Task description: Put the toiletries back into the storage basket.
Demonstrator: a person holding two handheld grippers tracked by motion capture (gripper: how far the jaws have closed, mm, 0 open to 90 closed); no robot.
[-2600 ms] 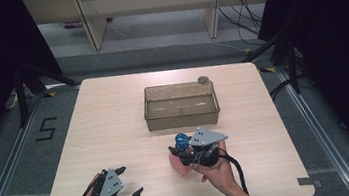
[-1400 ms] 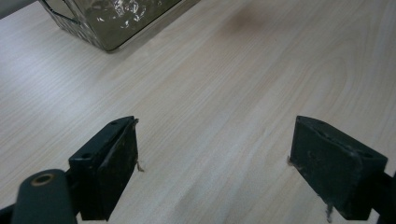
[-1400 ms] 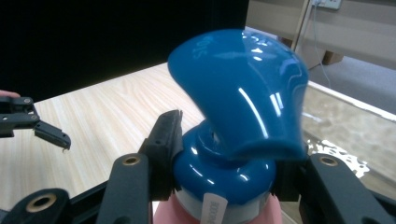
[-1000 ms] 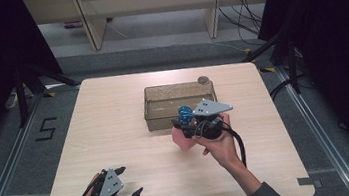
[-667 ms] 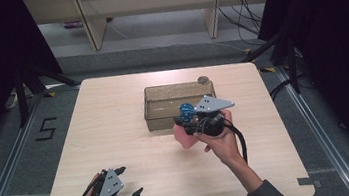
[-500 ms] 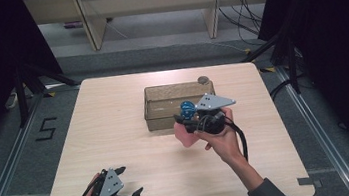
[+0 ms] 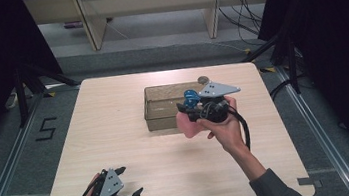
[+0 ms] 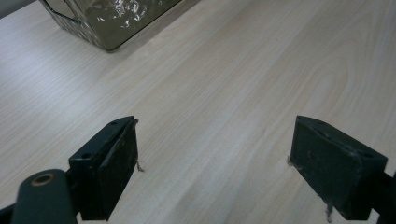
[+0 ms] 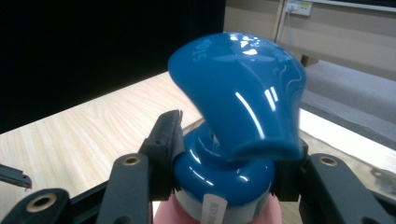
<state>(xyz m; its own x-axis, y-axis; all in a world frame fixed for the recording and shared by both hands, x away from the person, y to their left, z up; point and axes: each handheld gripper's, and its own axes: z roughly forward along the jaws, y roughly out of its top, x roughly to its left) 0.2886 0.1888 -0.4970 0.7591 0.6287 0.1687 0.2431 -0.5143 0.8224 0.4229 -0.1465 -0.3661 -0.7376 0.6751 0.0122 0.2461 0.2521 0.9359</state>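
From above, the right gripper [image 7: 191, 111] is up over the near right edge of the clear bin [image 7: 164, 110] at the table's [image 7: 114, 115] middle, clamped on a pink bottle [image 7: 186, 124] with a blue cap [image 7: 190, 97]. The left gripper [image 7: 127, 184] sits at the near left edge, jaws wide apart.

Left gripper view: jaws spread over bare wood, bin corner [image 8: 112, 23] far left.

Right gripper view: jaws pinch the blue cap's [image 9: 238, 116] collar, pink bottle [image 9: 187, 212] just below.
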